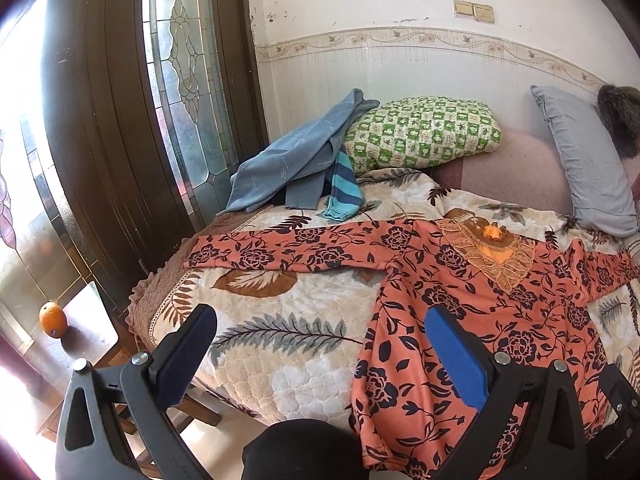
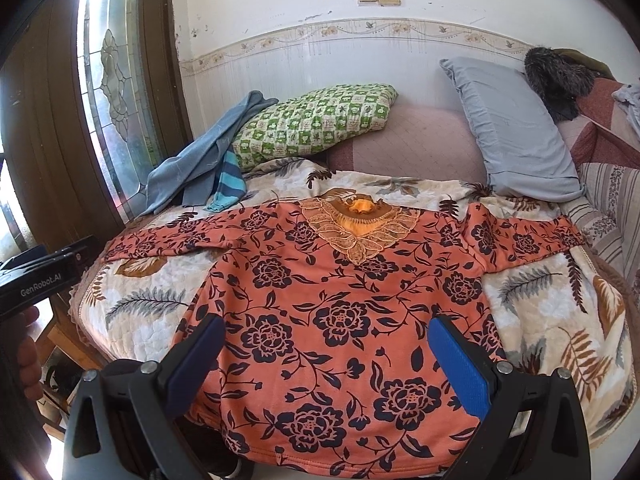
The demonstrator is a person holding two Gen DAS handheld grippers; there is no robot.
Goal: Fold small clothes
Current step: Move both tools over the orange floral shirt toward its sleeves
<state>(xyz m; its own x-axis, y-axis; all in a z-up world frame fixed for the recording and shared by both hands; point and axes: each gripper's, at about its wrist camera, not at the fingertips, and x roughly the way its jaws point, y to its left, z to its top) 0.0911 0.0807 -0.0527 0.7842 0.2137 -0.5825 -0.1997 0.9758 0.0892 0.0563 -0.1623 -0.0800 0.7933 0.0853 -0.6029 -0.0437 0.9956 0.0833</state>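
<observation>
Hovering with their blue-padded fingers spread wide and holding nothing, the left gripper (image 1: 320, 340) and the right gripper (image 2: 326, 350) hang over the near edge of a bed. Directly beneath and ahead of the right gripper lies the orange top (image 2: 340, 300) with a dark flower print, spread flat and face up on a leaf-patterned blanket (image 2: 560, 312), its hem draped over the bed's near edge. From the left gripper the top lies ahead and to the right, with bare blanket under the gap between the fingers and a dark-clothed knee (image 1: 304, 448) just below. The top's sleeves stretch out to either side, one (image 1: 280, 250) reaching toward the bed's left corner, the other (image 2: 524, 240) toward the right edge. Its lace collar (image 2: 358, 228) sits at the far end of the garment. Seen from the right gripper, the left tool's black body juts in at the far left, with a hand (image 2: 28, 356) below it. Beyond the top, to the left, a blue garment (image 1: 292, 160) and a striped one (image 1: 342, 186) lie heaped against a green checked pillow (image 1: 420, 132). A grey pillow (image 2: 516, 132) leans against the wall farther right. An orange (image 1: 53, 319) sits on a low surface to the left of the bed, near a glass-panelled door (image 1: 184, 76).
</observation>
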